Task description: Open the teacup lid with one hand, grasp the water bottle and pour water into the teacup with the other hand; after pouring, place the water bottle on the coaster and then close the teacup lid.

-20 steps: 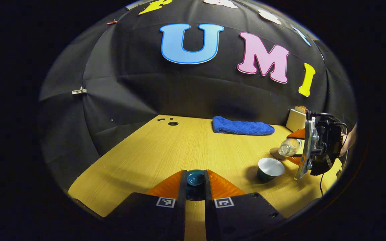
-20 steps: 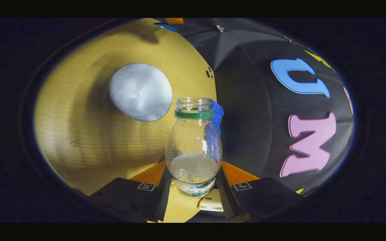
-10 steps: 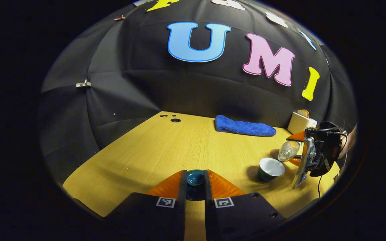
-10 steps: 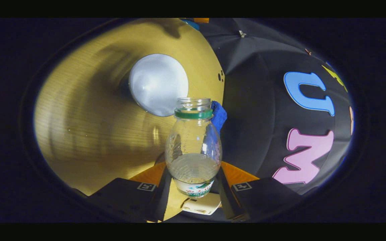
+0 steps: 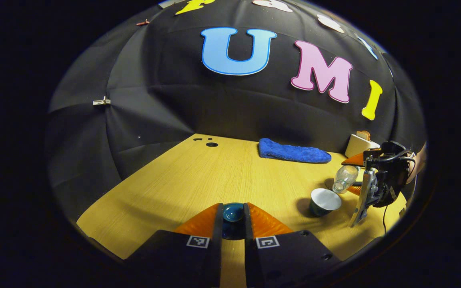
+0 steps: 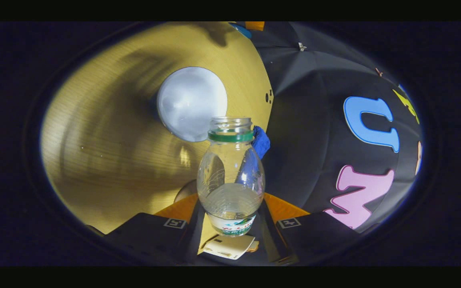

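Left gripper [image 5: 232, 218]: orange ribbed fingers clamped on the glossy dark-teal round teacup lid [image 5: 233, 212], held above the pale wood-grain table [image 5: 198, 180]. Right gripper [image 6: 230, 214]: fingers pressed on the base of a clear ridged plastic water bottle [image 6: 230, 176] with a green neck ring, uncapped, partly filled, tilted with its mouth toward the open dark-teal teacup with a white interior [image 5: 323, 201], standing on the table. Beyond: a plush blue folded towel [image 5: 294, 151] and a cream box [image 5: 359, 145] at the table's far edge.
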